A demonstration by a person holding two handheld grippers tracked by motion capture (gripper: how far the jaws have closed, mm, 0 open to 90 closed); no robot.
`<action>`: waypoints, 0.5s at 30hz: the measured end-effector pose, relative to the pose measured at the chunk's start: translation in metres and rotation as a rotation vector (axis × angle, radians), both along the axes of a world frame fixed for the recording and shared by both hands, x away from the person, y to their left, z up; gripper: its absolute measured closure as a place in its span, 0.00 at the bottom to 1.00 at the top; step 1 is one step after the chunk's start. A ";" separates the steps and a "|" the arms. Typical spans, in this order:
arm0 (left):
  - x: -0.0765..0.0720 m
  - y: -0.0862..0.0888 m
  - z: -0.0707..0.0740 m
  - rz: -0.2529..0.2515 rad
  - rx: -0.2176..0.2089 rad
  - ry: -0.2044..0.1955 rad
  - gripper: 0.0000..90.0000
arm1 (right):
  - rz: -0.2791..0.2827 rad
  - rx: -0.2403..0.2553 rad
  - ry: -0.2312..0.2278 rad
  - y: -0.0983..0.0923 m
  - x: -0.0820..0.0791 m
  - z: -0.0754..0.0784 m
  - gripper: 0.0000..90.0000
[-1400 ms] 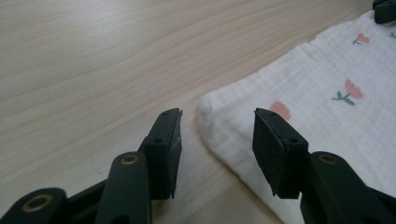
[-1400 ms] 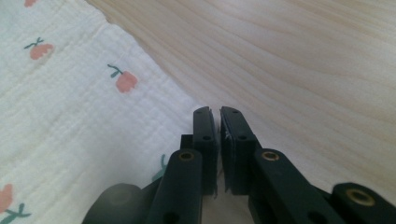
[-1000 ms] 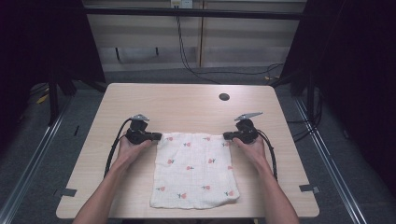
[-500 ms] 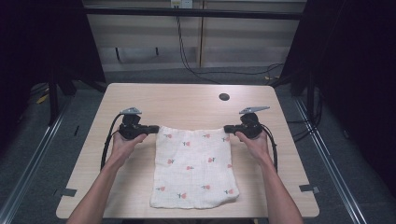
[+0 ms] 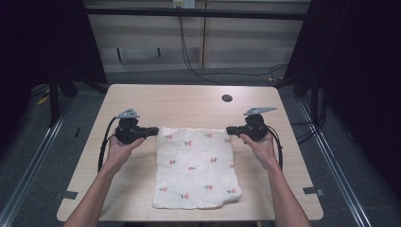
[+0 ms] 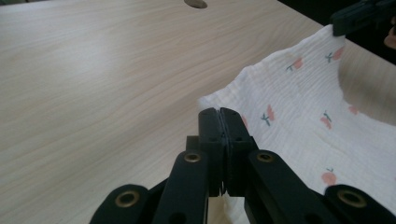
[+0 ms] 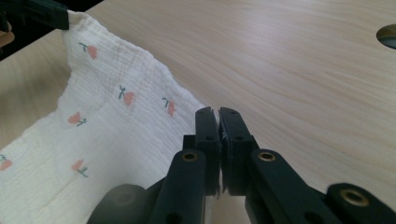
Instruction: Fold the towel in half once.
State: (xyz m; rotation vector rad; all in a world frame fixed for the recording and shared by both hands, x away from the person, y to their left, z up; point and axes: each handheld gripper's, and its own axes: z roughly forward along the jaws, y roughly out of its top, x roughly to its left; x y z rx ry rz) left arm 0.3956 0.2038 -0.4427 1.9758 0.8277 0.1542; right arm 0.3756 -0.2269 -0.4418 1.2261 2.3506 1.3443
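A white cloth (image 5: 196, 168) printed with small red flowers lies spread on the wooden table (image 5: 189, 104). My left gripper (image 5: 153, 131) is shut on its far left corner, and my right gripper (image 5: 230, 130) is shut on its far right corner. The far edge runs straight between them. In the left gripper view the jaws (image 6: 219, 114) pinch the cloth (image 6: 299, 116), which rises toward the right gripper (image 6: 359, 14). In the right gripper view the jaws (image 7: 218, 114) pinch the cloth (image 7: 107, 135), with the left gripper (image 7: 42, 14) at the opposite corner.
A round cable hole (image 5: 227, 98) sits in the table beyond the right gripper. Bare wood stretches between the cloth's far edge and the table's back edge. Cables (image 5: 101, 146) trail from both grippers beside the forearms. Dark floor and metal rails surround the table.
Both grippers have carried the cloth's far corners a little farther from the person and slightly apart. The far edge now looks straighter and tauter.
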 end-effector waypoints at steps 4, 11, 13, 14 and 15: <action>-0.010 0.000 0.009 -0.027 -0.039 -0.019 0.99 | 0.010 0.026 -0.011 -0.003 -0.006 0.007 0.96; -0.026 -0.002 0.024 -0.055 -0.050 -0.064 0.99 | 0.026 0.037 -0.058 -0.005 -0.019 0.022 0.96; -0.030 -0.001 0.027 -0.065 -0.050 -0.078 0.99 | 0.031 0.043 -0.068 -0.007 -0.024 0.025 0.96; -0.032 -0.001 0.028 -0.069 -0.048 -0.083 0.99 | 0.031 0.046 -0.071 -0.007 -0.026 0.026 0.96; -0.035 -0.001 0.029 -0.070 -0.040 -0.087 0.99 | 0.037 0.044 -0.073 -0.007 -0.029 0.027 0.96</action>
